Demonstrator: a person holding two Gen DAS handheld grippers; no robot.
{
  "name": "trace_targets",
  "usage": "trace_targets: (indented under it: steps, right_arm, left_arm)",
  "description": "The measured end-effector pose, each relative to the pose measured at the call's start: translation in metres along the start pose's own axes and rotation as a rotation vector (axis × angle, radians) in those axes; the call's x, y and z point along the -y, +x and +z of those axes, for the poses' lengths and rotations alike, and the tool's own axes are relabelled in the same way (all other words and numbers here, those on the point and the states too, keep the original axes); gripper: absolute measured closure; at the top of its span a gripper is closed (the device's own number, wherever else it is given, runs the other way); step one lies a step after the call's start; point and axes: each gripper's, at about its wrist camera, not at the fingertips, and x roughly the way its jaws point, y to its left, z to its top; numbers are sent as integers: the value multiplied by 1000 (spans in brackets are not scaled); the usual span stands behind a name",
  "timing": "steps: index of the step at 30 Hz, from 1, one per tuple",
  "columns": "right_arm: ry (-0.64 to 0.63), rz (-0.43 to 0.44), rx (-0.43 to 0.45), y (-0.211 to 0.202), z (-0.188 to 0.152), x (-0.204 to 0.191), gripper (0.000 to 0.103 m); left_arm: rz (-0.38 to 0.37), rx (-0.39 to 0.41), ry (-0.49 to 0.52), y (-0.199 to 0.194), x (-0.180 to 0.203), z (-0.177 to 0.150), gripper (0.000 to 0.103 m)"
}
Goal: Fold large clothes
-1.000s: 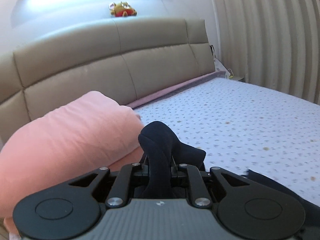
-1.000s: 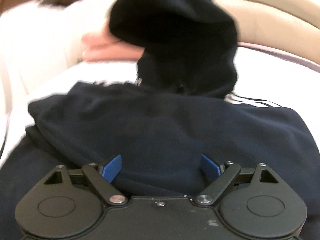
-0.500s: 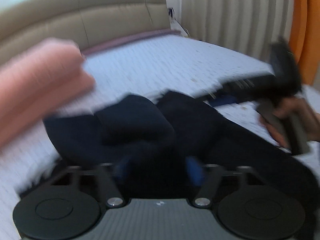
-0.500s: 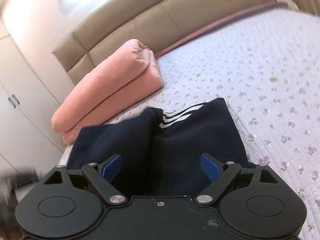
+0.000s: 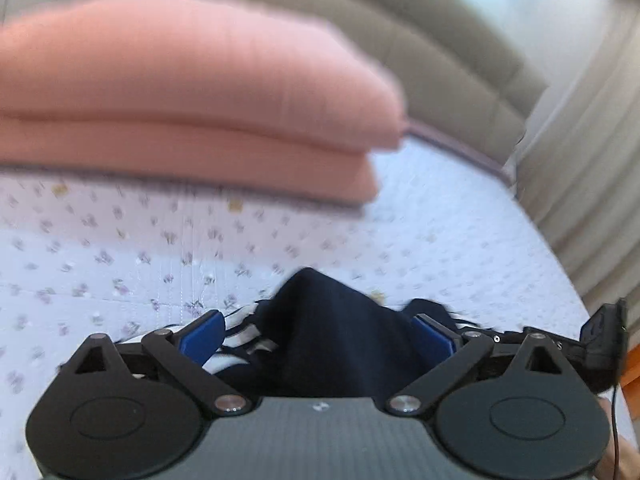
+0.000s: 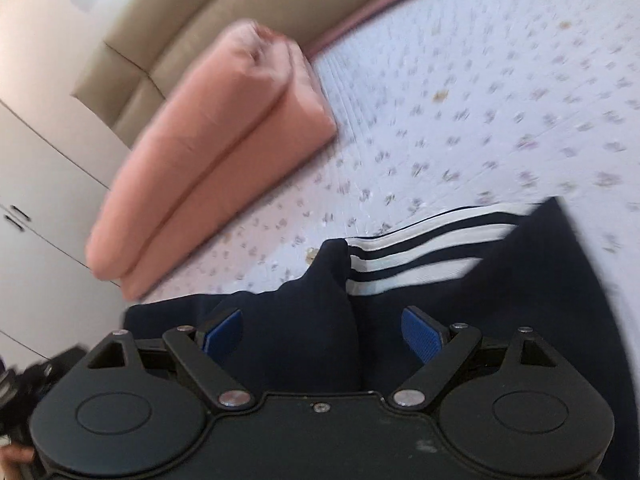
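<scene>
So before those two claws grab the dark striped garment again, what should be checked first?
1. Left gripper open: ok, its jaws have just been opening, with a peak of the navy garment loose between them.
2. Right gripper open: ok, a ridge of cloth stands between the pads, unpinched.
3. Garment lying flat: not ok, it is bunched up in both views.
4. White stripes showing, to find an edge: ok.
5. Pink folded bedding apart from the garment: ok.
6. Picture sharp enough to aim: not ok, both are blurred.

Folded pink quilt (image 5: 192, 92) on floral bedspread (image 5: 440, 248)
</scene>
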Motion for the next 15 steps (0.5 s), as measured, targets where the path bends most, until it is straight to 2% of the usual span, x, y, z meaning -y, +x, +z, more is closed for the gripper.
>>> trace_targets:
  steps: [1, 2, 3, 4, 5, 6, 7, 8, 10, 11, 12, 14, 15]
  right_arm:
    - [9, -8, -17, 7, 1, -1, 0]
    - [11, 15, -18, 12, 1, -3, 5]
    - [-13, 59, 4, 11, 2, -7, 45]
    - [-48, 52, 49, 4, 1, -12, 95]
    - [-83, -3, 121, -5, 2, -17, 98]
    - [-103, -14, 160, -10, 6, -16, 99]
    - [-75, -7, 167, -12, 11, -7, 100]
    - [-23, -5, 137, -8, 16, 4, 100]
    - [-3, -48, 99, 1, 15, 16, 100]
    - [-26, -38, 87, 4, 12, 16, 98]
    - [-25, -18, 80, 2, 11, 16, 92]
    - [30, 4, 61, -6, 8, 19, 59]
    - [48, 9, 40, -15, 6, 19, 33]
  left_arm:
    - [-5, -53, -31, 17, -7, 6, 13]
    - [-35, -96, -59, 31, -13, 8, 53]
    - [-86, -110, -93, 40, -19, 8, 83]
    - [-111, -91, -122, 42, -23, 7, 93]
    - [-96, -17, -136, 37, -25, 4, 93]
    - [-94, 39, -138, 30, -27, -3, 93]
    - [-122, 89, -163, 24, -35, -12, 94]
    - [-126, 107, -196, 21, -43, -22, 94]
    - [-81, 95, -264, 19, -56, -40, 95]
    - [-65, 94, -318, 17, -68, -47, 95]
    - [-82, 92, -370, 16, -77, -52, 94]
    - [-139, 85, -447, 6, -86, -57, 83]
    - [-165, 78, -456, -1, -87, -57, 78]
